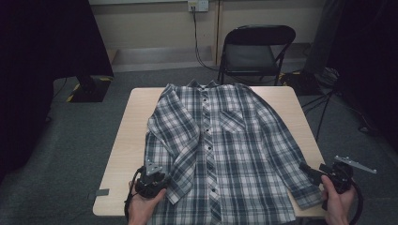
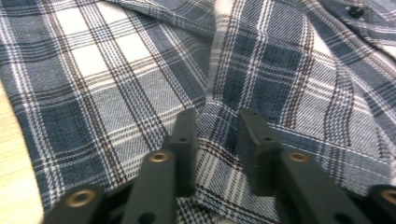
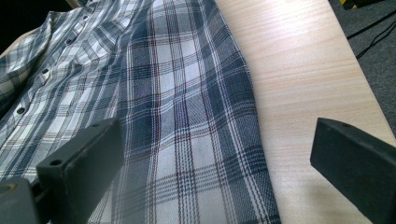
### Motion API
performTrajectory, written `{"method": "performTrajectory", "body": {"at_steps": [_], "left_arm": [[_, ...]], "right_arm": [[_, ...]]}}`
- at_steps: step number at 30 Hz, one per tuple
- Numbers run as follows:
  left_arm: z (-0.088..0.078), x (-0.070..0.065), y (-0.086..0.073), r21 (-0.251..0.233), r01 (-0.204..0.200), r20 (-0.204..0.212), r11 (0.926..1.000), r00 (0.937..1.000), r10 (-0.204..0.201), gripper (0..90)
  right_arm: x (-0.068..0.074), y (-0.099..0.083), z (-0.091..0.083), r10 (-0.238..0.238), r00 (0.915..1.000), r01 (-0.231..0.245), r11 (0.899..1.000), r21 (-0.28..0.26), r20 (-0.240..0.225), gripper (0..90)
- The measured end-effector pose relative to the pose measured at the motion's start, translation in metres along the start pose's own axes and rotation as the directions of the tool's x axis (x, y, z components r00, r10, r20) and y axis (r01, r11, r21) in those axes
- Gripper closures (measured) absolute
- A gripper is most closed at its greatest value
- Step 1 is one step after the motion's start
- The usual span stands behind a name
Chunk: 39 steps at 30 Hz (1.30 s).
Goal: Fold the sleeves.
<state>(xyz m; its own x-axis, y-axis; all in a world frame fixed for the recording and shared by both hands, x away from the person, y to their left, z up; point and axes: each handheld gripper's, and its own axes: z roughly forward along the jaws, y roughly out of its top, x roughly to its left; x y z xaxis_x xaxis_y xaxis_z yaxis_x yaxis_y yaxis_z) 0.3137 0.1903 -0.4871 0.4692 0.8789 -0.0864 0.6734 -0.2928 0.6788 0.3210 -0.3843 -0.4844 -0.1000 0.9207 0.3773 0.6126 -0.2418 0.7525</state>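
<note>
A blue, white and dark plaid button-up shirt (image 1: 225,140) lies face up and buttoned on a pale wooden table (image 1: 126,136). Its left-side sleeve (image 1: 180,154) is folded in over the front, with the cuff near the front edge. My left gripper (image 1: 157,182) points down onto that sleeve end. In the left gripper view its jaws (image 2: 217,119) stand a narrow gap apart with a raised fold of sleeve cloth (image 2: 219,107) between them. My right gripper (image 1: 314,168) hovers wide open by the other sleeve's cuff (image 1: 305,194). In the right gripper view the gripper (image 3: 215,154) straddles the sleeve edge (image 3: 243,140) and bare wood (image 3: 299,70).
A black folding chair (image 1: 256,47) stands behind the table's far edge. Cables run across the grey carpet at the right (image 1: 324,112). Dark curtains hang at both sides. A piece of tape (image 1: 101,192) lies on the floor by the table's front left corner.
</note>
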Motion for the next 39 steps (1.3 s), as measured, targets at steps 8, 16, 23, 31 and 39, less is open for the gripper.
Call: {"method": "performTrajectory", "body": {"at_steps": [8, 16, 23, 31, 39], "left_arm": [[-0.005, 0.003, -0.001, -0.024, 0.028, 0.04, 0.9993, 0.9988, -0.027, 84.5], [-0.023, 0.002, 0.0, -0.098, 0.081, 0.137, 0.9918, 0.9883, -0.067, 85.5], [-0.037, -0.017, 0.02, -0.16, 0.057, 0.221, 0.9855, 0.975, -0.021, 85.7], [-0.028, -0.066, 0.042, -0.16, -0.038, 0.277, 0.9863, 0.9575, 0.082, 86.1], [0.0, -0.096, 0.051, -0.113, -0.089, 0.322, 0.9896, 0.9389, 0.121, 85.6]], "right_arm": [[-0.001, 0.0, 0.0, 0.002, 1.0, -0.002, 1.0, 0.0, 0.002, 2.0], [-0.001, 0.0, 0.0, 0.009, 0.9999, -0.009, 1.0, 0.001, 0.004, 2.0], [-0.002, 0.0, 0.001, 0.014, 0.9999, -0.014, 1.0, 0.001, 0.007, 2.0], [-0.002, 0.0, 0.001, 0.016, 0.9999, -0.016, 1.0, 0.003, 0.005, 2.0], [-0.002, 0.0, 0.001, 0.011, 0.9999, -0.011, 1.0, 0.004, 0.001, 2.0]]}}
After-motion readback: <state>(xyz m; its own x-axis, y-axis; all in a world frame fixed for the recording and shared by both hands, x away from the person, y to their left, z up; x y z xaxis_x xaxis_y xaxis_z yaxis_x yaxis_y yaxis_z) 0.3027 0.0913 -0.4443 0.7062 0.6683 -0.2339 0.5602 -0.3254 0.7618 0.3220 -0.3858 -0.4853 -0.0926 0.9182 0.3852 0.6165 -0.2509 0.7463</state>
